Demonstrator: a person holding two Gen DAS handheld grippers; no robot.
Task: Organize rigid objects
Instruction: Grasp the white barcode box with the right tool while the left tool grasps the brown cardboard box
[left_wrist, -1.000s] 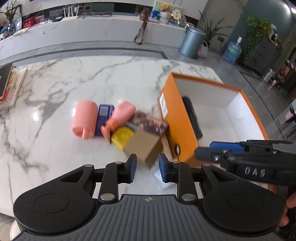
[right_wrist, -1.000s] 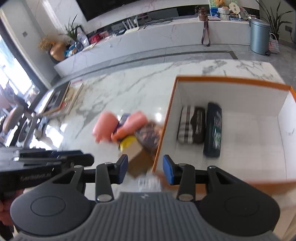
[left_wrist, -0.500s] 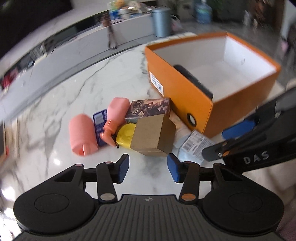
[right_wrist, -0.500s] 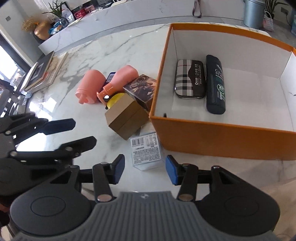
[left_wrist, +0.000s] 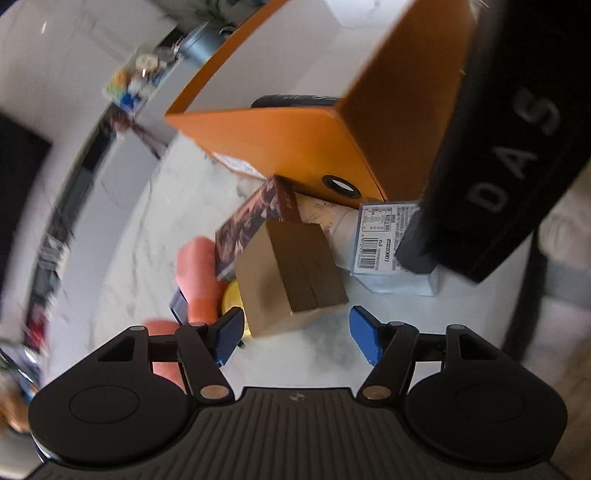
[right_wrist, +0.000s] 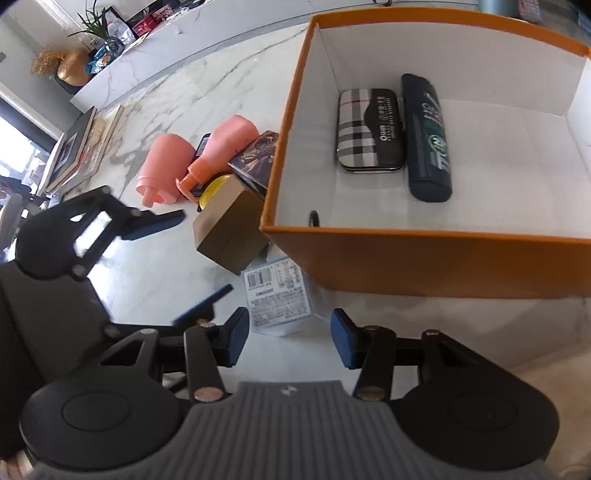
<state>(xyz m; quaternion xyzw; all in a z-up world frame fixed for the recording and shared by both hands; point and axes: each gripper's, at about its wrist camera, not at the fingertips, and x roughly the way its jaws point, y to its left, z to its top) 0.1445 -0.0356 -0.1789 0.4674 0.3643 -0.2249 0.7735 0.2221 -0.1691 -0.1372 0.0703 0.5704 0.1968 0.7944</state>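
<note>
Both grippers have dropped close to the clutter beside the orange box (right_wrist: 424, 254), jaws spread and empty. The left gripper (left_wrist: 295, 336) now frames the brown box (left_wrist: 291, 273); the right gripper (right_wrist: 290, 338) frames the labelled clear case (right_wrist: 279, 299). 2 pickups look imminent.

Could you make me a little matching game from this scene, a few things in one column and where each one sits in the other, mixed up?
Things:
1. plaid case
2. brown box
3. clear labelled box
4. books

Places:
A. just ahead of the right gripper, by the orange box
B. far edge of the table
C. inside the orange box
D. in front of the open left gripper

Pairs: 1-C, 2-D, 3-A, 4-B
</note>
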